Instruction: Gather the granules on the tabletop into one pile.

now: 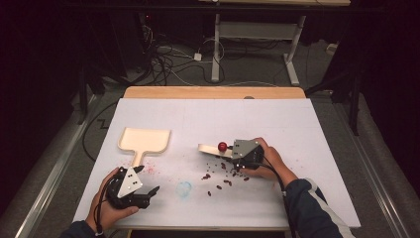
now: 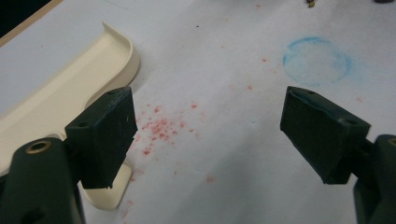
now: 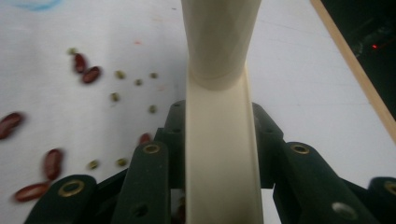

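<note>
A cream dustpan [image 1: 145,140] lies flat at the left of the white sheet, its handle toward me; its rim [image 2: 70,93] sits just past my left gripper's left jaw. My left gripper [image 1: 144,187] [image 2: 210,135] rests low at the front left, jaws wide apart over bare sheet. Right of centre, my right gripper [image 1: 236,154] [image 3: 219,121] is shut on a cream sweeping tool [image 1: 208,149] [image 3: 220,84] that points left. A small red ball [image 1: 222,146] shows on the tool. Dark red beans [image 1: 225,179] [image 3: 52,162] and small green ones [image 3: 120,74] lie scattered beside and in front of the tool.
A faint blue ring [image 1: 184,188] [image 2: 316,60] is drawn on the sheet between my hands. Red specks [image 2: 159,128] dot the sheet near the dustpan handle. The table's wooden far edge [image 1: 213,92] borders the sheet; cables and desk legs [image 1: 216,54] stand on the floor beyond.
</note>
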### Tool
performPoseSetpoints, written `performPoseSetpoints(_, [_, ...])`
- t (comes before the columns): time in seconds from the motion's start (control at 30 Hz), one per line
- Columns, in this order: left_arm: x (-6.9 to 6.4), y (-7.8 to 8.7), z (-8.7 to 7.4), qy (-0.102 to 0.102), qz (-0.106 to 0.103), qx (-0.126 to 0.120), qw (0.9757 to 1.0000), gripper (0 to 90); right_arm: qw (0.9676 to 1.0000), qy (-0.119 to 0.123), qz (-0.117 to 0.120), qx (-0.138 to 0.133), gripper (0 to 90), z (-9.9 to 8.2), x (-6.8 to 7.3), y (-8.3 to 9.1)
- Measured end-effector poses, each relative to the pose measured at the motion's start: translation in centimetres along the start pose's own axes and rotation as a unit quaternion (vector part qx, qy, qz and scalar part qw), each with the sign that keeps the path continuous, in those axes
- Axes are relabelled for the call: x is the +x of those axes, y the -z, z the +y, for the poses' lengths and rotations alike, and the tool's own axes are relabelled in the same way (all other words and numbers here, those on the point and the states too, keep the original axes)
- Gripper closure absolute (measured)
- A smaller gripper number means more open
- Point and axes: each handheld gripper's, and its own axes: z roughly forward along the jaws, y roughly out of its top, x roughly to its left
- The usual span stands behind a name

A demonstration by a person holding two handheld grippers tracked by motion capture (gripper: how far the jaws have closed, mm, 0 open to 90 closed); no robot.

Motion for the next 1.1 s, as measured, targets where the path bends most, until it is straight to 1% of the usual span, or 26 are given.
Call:
performPoseSetpoints(0.03, [0.0, 0.0, 0.0, 0.0, -0.001, -0.001, 1.0, 17.7, 1.0, 0.005, 0.005, -0.005, 67.1, -0.1, 0.4, 0.6])
performPoseSetpoints(0.07, [0.0, 0.0, 0.0, 0.001, -0.001, -0.002, 1.0, 17.7, 1.0, 0.005, 0.005, -0.005, 67.1, -0.1, 0.4, 0.6])
performPoseSetpoints(0.17, [-0.2, 0.0, 0.1, -0.002, -0.002, -0.002, 1.0, 17.7, 0.9997, 0.016, 0.016, -0.009, 67.3, -0.2, 0.8, 1.8])
performPoseSetpoints(0.23, [-0.2, 0.0, 0.1, -0.004, -0.002, -0.002, 1.0, 17.7, 0.9996, 0.02, 0.02, -0.005, 67.3, -0.2, 0.9, 2.0])
performPoseSetpoints(0.27, [-0.2, 0.0, 0.2, -0.004, -0.002, -0.002, 1.0, 17.7, 0.9996, 0.024, 0.015, -0.001, 67.4, -0.2, 1.0, 2.3])
performPoseSetpoints(0.3, [-0.2, 0.0, 0.2, -0.004, -0.002, -0.002, 1.0, 17.7, 0.9997, 0.021, 0.01, -0.004, 67.4, -0.2, 0.9, 2.4])
performPoseSetpoints(0.4, [-0.2, 0.0, 0.2, -0.005, -0.002, -0.002, 1.0, 17.7, 0.9997, 0.022, 0.005, -0.005, 67.6, -0.2, 0.8, 2.7])
performPoseSetpoints(0.43, [-0.1, -0.1, 0.2, -0.005, -0.003, -0.002, 1.0, 17.7, 0.9997, 0.022, -0.007, -0.005, 67.6, -0.2, 0.7, 2.8])
performPoseSetpoints(0.5, [-0.2, -0.1, 0.2, -0.004, -0.003, -0.002, 1.0, 17.7, 0.9995, 0.02, -0.022, -0.006, 67.6, -0.2, 0.6, 3.0])
performPoseSetpoints(0.53, [-0.2, -0.1, 0.2, -0.004, -0.003, -0.002, 1.0, 17.7, 0.9993, 0.017, -0.034, -0.005, 67.6, -0.1, 0.4, 3.4])
performPoseSetpoints(0.57, [-0.1, -0.1, 0.2, -0.005, -0.003, -0.002, 1.0, 17.7, 0.9993, 0.017, -0.034, -0.005, 67.6, -0.1, 0.4, 3.4])
performPoseSetpoints(0.6, [-0.1, -0.1, 0.2, -0.006, -0.003, -0.002, 1.0, 17.7, 0.999, 0.009, -0.042, -0.009, 67.6, -0.1, 0.3, 3.6])
performPoseSetpoints(0.63, [-0.1, 0.0, 0.2, -0.006, -0.003, -0.002, 1.0, 17.7, 0.9989, 0.003, -0.044, -0.012, 67.6, 0.0, 0.2, 3.9])
performPoseSetpoints(0.67, [-0.1, 0.0, 0.2, -0.006, -0.002, -0.003, 1.0, 17.7, 0.9985, -0.007, -0.051, -0.02, 67.6, 0.2, 0.1, 4.3])
performPoseSetpoints(0.7, [-0.1, 0.0, 0.3, -0.006, -0.001, -0.003, 1.0, 17.7, 0.9981, -0.017, -0.053, -0.026, 67.6, 0.4, 0.0, 4.7])
performPoseSetpoints(0.77, [-0.1, 0.1, 0.3, -0.006, 0.0, -0.004, 1.0, 17.7, 0.997, -0.044, -0.052, -0.035, 67.6, 1.0, -0.1, 5.5])
performPoseSetpoints(0.8, [0.0, 0.1, 0.3, -0.004, 0.001, -0.006, 1.0, 17.7, 0.9961, -0.062, -0.05, -0.038, 67.6, 1.4, -0.1, 5.9])
performPoseSetpoints(0.83, [0.0, 0.2, 0.3, -0.003, 0.003, -0.007, 1.0, 17.7, 0.9936, -0.096, -0.043, -0.041, 67.6, 2.3, 0.1, 6.8])
performPoseSetpoints(0.87, [0.1, 0.3, 0.3, -0.003, 0.004, -0.007, 1.0, 17.7, 0.9936, -0.096, -0.043, -0.041, 67.6, 2.3, 0.1, 6.8])
performPoseSetpoints(0.9, [0.1, 0.4, 0.3, -0.002, 0.006, -0.009, 0.9999, 17.7, 0.992, -0.112, -0.034, -0.048, 67.6, 2.8, 0.4, 7.1])
performPoseSetpoints(0.97, [0.3, 0.5, 0.2, 0.004, 0.009, -0.012, 0.9999, 17.7, 0.9875, -0.146, -0.006, -0.059, 67.6, 3.7, 1.2, 7.6])
performPoseSetpoints(1.0, [0.3, 0.6, 0.2, 0.004, 0.011, -0.014, 0.9998, 17.7, 0.9835, -0.168, 0.021, -0.062, 67.6, 4.5, 2.3, 7.7])
performPoseSetpoints(1.03, [0.4, 0.7, 0.2, 0.003, 0.014, -0.014, 0.9998, 17.7, 0.9835, -0.168, 0.021, -0.062, 67.6, 4.5, 2.3, 7.7])
performPoseSetpoints(1.07, [0.4, 0.8, 0.2, 0.005, 0.016, -0.016, 0.9997, 17.7, 0.9802, -0.183, 0.052, -0.056, 67.6, 5.3, 3.6, 7.4])
performPoseSetpoints(1.1, [0.5, 0.9, 0.1, 0.006, 0.018, -0.018, 0.9996, 17.7, 0.9802, -0.183, 0.052, -0.056, 67.6, 5.3, 3.6, 7.4])
